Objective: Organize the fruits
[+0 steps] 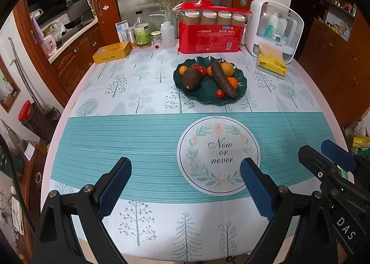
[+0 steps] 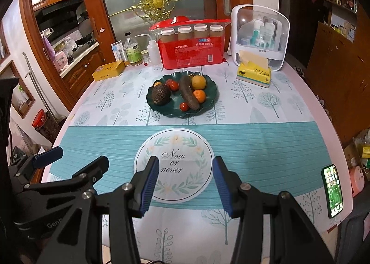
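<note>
A dark green scalloped plate [image 1: 209,96] [image 2: 161,110] sits at the middle of the table. It holds a dark avocado [image 1: 191,79] [image 2: 161,93], a long brown cucumber-like fruit [image 1: 223,79] [image 2: 189,93], a large orange [image 1: 227,68] [image 2: 198,82], small oranges [image 1: 232,82] and small tomatoes [image 1: 220,93]. My left gripper [image 1: 186,169] is open and empty, hovering over the near table. My right gripper [image 2: 186,167] is open and empty beside it; it also shows in the left wrist view [image 1: 323,155].
At the back stand a red pack of paper cups [image 1: 210,33], a white storage box [image 1: 275,28], a yellow tissue pack [image 1: 271,62], bottles and jars [image 1: 142,31] and a yellow tin [image 1: 111,52]. A phone [image 2: 333,191] lies at the near right edge.
</note>
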Available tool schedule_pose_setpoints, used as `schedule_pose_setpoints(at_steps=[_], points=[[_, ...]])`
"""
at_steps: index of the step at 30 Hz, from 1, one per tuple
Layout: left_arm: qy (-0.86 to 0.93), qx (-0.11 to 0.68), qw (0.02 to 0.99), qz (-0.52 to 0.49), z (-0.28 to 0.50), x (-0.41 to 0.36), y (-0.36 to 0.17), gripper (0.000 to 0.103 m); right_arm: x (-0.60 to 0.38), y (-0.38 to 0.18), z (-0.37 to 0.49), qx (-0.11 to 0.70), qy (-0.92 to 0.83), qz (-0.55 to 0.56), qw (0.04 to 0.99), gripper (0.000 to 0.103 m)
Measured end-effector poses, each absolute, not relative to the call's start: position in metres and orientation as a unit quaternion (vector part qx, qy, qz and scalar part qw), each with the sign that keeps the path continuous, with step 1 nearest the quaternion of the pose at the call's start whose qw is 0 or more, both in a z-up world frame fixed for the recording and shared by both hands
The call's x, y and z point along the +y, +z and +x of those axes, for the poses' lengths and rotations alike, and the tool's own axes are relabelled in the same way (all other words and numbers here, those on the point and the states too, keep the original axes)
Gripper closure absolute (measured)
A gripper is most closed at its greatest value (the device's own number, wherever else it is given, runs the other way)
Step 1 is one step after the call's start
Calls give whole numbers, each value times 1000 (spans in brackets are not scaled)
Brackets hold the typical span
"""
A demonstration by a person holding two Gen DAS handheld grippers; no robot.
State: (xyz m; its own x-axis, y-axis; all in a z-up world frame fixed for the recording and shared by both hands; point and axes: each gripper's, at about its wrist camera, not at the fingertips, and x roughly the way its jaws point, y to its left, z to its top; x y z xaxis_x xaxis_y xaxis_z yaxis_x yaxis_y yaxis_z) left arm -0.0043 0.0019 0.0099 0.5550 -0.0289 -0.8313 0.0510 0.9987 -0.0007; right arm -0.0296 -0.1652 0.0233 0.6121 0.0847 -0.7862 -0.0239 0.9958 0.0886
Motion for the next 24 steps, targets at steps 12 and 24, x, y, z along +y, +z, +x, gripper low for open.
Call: schedule_pose_setpoints(at_steps=[12, 24], points=[[-30, 473, 880, 12, -16, 0, 9, 9, -165, 24, -39, 440, 27, 36, 897, 54], [-32, 475, 880, 13, -18, -4, 10, 9, -169, 24, -46, 440, 25, 38, 897, 54]])
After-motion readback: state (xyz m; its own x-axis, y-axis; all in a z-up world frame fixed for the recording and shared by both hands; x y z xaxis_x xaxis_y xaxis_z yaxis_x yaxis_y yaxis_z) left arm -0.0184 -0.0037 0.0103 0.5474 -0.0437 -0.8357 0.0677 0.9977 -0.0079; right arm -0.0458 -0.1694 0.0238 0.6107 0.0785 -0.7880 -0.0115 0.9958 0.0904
